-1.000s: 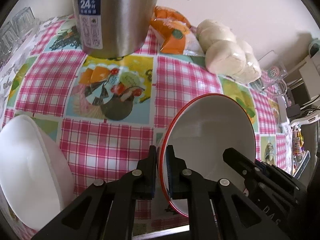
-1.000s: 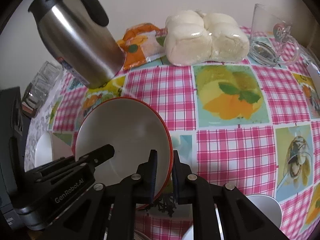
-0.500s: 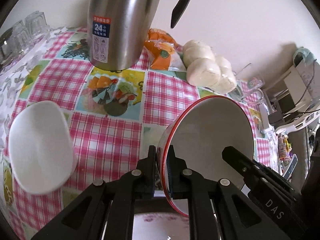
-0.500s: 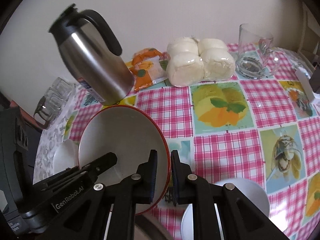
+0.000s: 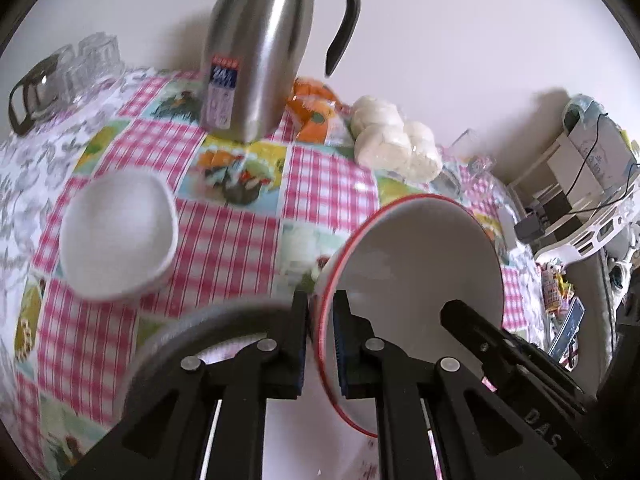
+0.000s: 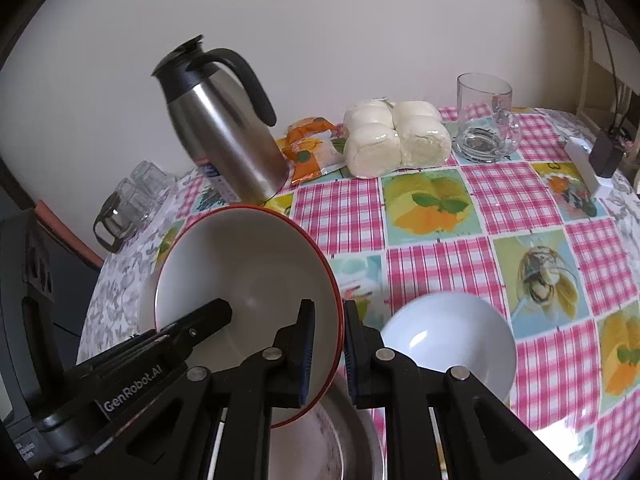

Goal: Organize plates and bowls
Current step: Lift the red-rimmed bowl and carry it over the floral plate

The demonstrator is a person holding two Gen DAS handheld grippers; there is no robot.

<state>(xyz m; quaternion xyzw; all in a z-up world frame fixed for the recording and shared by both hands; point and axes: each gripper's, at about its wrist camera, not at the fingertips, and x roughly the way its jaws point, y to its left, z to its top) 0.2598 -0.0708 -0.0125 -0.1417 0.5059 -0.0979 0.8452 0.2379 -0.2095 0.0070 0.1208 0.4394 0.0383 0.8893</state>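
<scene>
A round table in a pink-checked cloth (image 6: pixel 436 216) with fruit panels fills both views. Near the wall stands a steel jug (image 6: pixel 224 136) with a black handle, then a pack of white buns (image 6: pixel 394 136), an orange packet (image 6: pixel 310 152) and a glass mug (image 6: pixel 484 120). The red-rimmed bowl (image 6: pixel 244 272) hangs above the table's near edge, tipped up steeply so its white hollow faces the cameras and its rim stands nearly on edge. The left gripper (image 5: pixel 322 344) is clamped on one side of that rim, one pad inside and one outside; the right gripper (image 6: pixel 330 352) pinches the opposite side likewise. A grey-rimmed dish (image 6: pixel 352 432) lies under the bowl. A white bowl (image 5: pixel 118 236) sits off to the left, and a pale blue-white bowl (image 6: pixel 448 336) rests upright just right of the right gripper.
</scene>
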